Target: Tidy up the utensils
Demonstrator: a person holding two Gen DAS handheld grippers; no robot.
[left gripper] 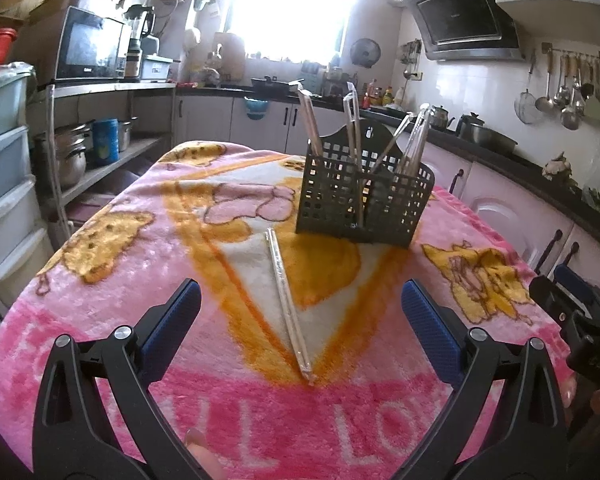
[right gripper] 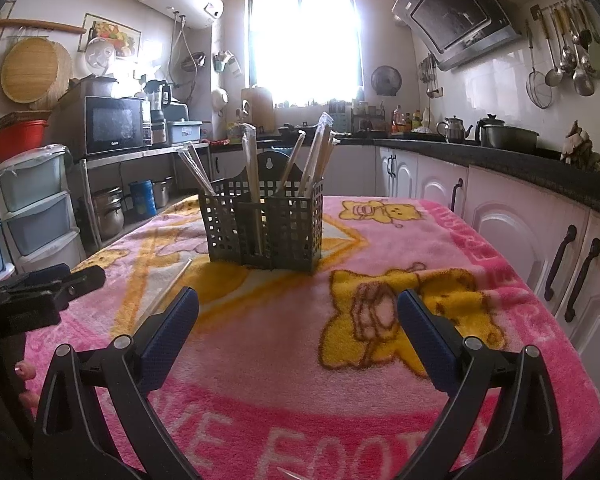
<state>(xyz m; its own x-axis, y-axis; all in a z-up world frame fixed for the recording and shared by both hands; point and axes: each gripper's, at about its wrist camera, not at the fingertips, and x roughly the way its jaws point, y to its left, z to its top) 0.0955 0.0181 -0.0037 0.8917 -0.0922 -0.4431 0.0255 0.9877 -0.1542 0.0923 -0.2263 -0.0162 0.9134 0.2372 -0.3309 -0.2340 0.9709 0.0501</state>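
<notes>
Pinching wrapped chopsticks [left gripper: 289, 302] off plush blanket [left gripper: 228, 412] risks snagging pile or slipping (slick wrapper); left gripper [left gripper: 300, 300] and right gripper [right gripper: 298, 312] both spread, empty; caddy [left gripper: 362, 200] tippable.

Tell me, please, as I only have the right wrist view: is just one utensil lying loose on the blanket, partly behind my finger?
Observer: Yes, one pair of wrapped chopsticks lies flat on the blanket. The left wrist view shows its whole length.
Operator: Thank you. Does its far end touch the basket?
Observer: No. It stops just short of the basket, off its near left corner.
Operator: And is the left gripper ready for it?
Observer: The left gripper is open, and the chopsticks run between its fingers, with neither finger touching them.
</notes>
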